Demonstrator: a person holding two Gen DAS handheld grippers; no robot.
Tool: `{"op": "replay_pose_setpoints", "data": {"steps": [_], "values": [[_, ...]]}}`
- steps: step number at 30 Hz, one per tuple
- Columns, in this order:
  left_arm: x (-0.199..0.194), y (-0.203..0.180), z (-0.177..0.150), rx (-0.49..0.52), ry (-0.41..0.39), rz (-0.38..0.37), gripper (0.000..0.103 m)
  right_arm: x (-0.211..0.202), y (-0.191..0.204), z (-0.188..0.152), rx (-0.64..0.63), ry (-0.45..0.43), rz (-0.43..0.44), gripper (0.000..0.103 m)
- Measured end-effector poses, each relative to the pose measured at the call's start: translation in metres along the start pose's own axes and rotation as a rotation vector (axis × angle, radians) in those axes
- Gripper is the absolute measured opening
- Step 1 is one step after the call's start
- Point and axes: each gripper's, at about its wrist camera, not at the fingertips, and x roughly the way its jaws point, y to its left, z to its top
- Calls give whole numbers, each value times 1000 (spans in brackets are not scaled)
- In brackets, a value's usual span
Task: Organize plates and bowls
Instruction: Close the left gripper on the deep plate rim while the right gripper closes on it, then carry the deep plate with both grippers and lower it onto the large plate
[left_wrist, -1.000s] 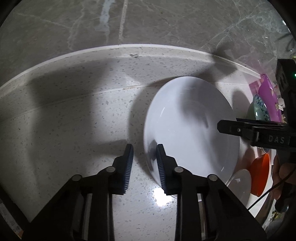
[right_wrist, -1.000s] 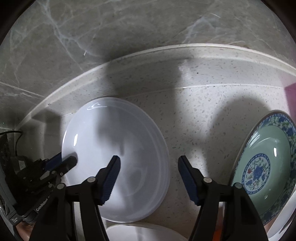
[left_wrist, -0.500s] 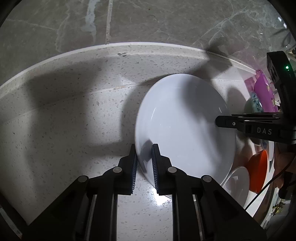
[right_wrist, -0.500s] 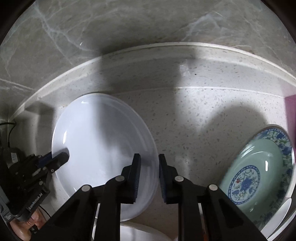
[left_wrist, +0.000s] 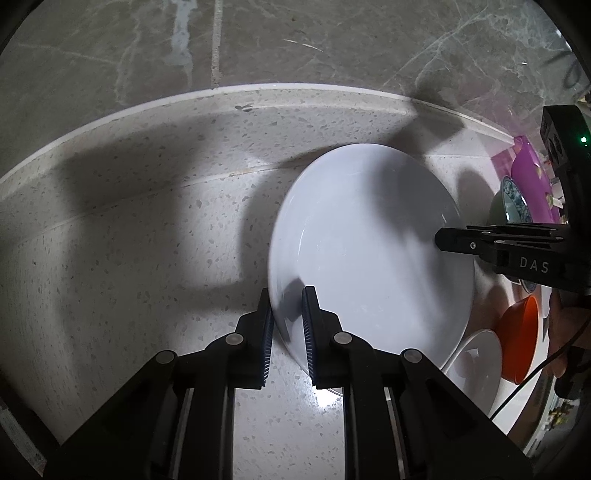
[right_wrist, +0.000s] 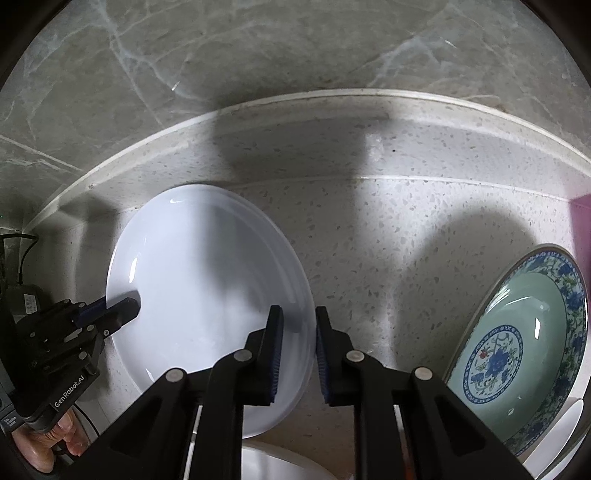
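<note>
A large white plate (left_wrist: 373, 251) lies on the speckled counter; it also shows in the right wrist view (right_wrist: 199, 295). My left gripper (left_wrist: 287, 317) is shut on the plate's left rim. My right gripper (right_wrist: 297, 339) is shut on the opposite rim. Each gripper shows in the other's view: the right one (left_wrist: 439, 238) and the left one (right_wrist: 129, 306).
A green and blue patterned plate (right_wrist: 517, 347) lies to the right. An orange bowl (left_wrist: 517, 339), a small white bowl (left_wrist: 476, 365) and a purple dish (left_wrist: 528, 184) are beyond it. A stone wall (left_wrist: 295, 44) backs the counter behind a raised ledge (left_wrist: 184, 122).
Both grippers closed onto opposite rims of the white plate over the last second. The plate's position on the counter looks about the same.
</note>
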Motion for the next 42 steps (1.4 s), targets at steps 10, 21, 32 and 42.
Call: {"op": "replay_pose_setpoints", "data": {"steps": [10,21,32,42], "values": [[-21,9,-2,-23,-16,4,12,-23,1,-3,2,-19,43,17],[-69,4,-26,-23,-49,2,12,-74,10,-29,-18,-47,112,17],[-128,-18,-133,-14,-71,-37,13,-132,14,-129,-53,-98,203,17],[-144,-38,-254,-8,-26,-43,13,-125,0,-236,-71,-84,229,17]]}}
